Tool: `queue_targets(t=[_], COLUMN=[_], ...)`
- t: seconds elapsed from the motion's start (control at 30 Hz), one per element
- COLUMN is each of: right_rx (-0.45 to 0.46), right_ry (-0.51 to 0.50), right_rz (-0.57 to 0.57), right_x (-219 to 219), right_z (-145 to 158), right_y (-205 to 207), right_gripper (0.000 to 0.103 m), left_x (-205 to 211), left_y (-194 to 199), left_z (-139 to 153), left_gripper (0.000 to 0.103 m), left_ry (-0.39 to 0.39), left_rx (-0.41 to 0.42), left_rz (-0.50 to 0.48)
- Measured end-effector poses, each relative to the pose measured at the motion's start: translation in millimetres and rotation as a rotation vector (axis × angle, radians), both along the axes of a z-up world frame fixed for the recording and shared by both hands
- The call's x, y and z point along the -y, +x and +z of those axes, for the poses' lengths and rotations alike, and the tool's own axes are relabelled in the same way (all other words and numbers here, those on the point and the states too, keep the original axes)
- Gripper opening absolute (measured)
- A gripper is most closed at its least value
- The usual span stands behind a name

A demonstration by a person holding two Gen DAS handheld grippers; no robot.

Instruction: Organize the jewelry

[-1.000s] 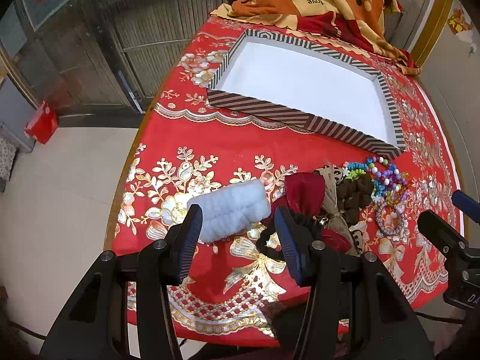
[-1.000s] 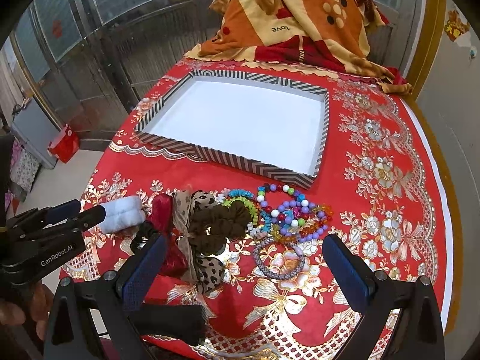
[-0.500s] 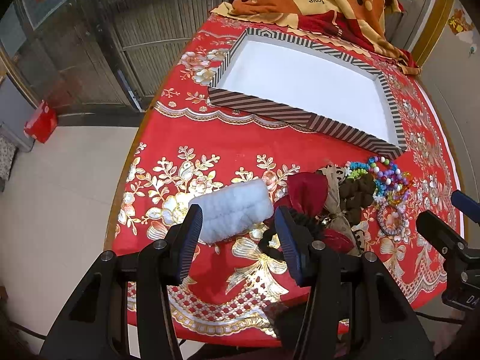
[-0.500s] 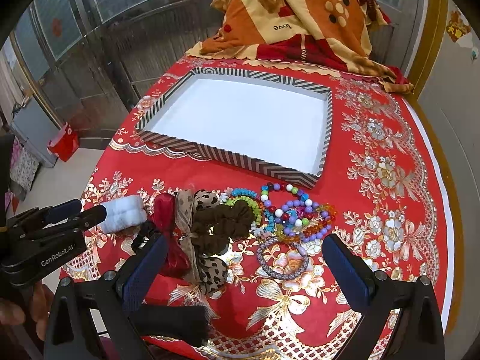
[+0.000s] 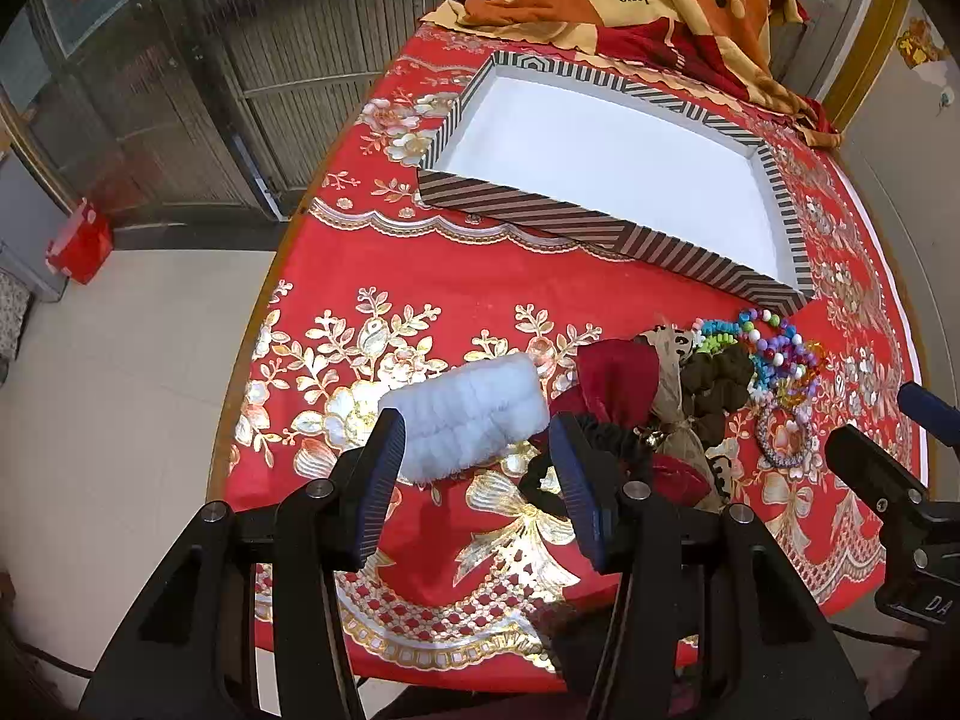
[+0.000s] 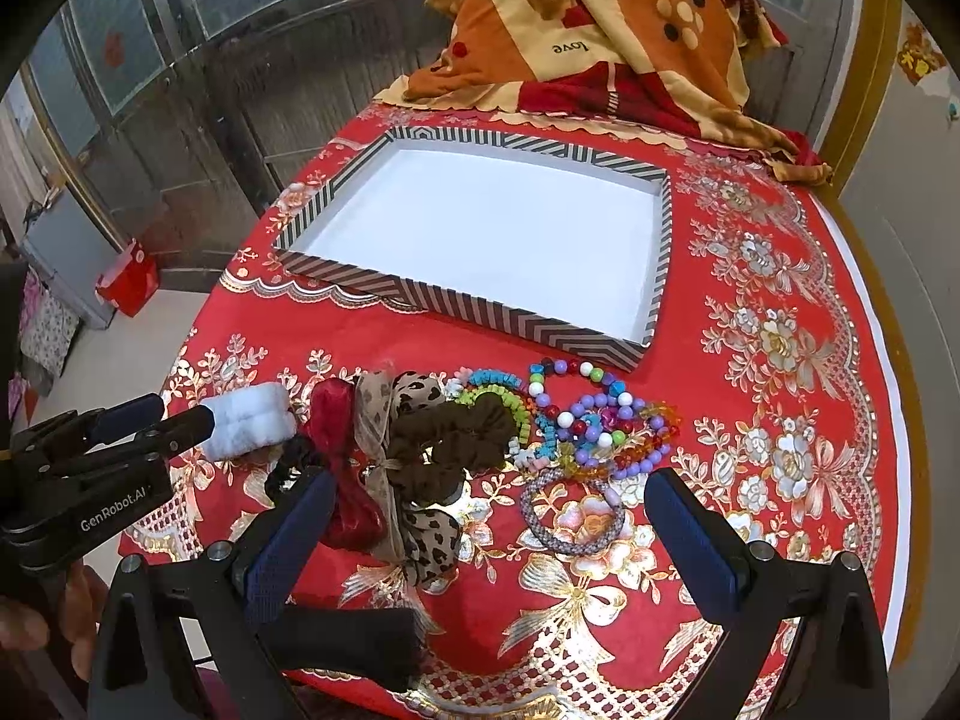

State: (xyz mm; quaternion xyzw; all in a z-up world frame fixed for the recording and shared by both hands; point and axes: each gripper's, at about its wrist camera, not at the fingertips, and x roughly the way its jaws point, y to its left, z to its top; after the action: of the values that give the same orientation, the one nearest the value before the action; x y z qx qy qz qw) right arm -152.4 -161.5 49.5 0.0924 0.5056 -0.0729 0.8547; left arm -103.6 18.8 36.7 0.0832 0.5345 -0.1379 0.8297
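Note:
A white fluffy scrunchie (image 5: 468,414) lies on the red tablecloth, and my left gripper (image 5: 480,480) is open with its fingers either side of it, not closed. It shows in the right wrist view too (image 6: 249,423), with the left gripper (image 6: 162,417) at it. Beside it lie a red bow (image 6: 342,462), a leopard-print bow (image 6: 408,468), a brown scrunchie (image 6: 462,438), several bead bracelets (image 6: 594,420) and a grey woven bracelet (image 6: 564,516). My right gripper (image 6: 486,546) is open and empty above the pile. A striped tray (image 6: 474,306) with a white floor stands beyond.
A folded orange and red blanket (image 6: 600,36) lies at the table's far end. The round table's edge (image 5: 240,372) drops to a tiled floor on the left, where a red bag (image 5: 78,240) stands by a glass door.
Both grippers have drifted slightly forward toward the pile. Nothing has been taken hold of.

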Motion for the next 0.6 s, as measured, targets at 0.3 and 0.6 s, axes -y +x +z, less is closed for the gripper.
queue_targets(t=[0.3,0.6], right_rx=[-0.002,-0.007], right_ry=[0.001,0.005], right_rz=[-0.001,-0.008], right_x=[0.8,7.7], right_z=[-0.5,-2.9], right_y=[-0.3,-2.1], right_gripper=[0.103,0.103], left_x=[0.1,-3.1], left_y=[-0.1,3.8], left_z=[0.0,-4.0], left_gripper=[0.050,0.050], left_ry=[0.000,-0.015], left_rx=[-0.001,-0.035], left_rz=[0.000,0.002])
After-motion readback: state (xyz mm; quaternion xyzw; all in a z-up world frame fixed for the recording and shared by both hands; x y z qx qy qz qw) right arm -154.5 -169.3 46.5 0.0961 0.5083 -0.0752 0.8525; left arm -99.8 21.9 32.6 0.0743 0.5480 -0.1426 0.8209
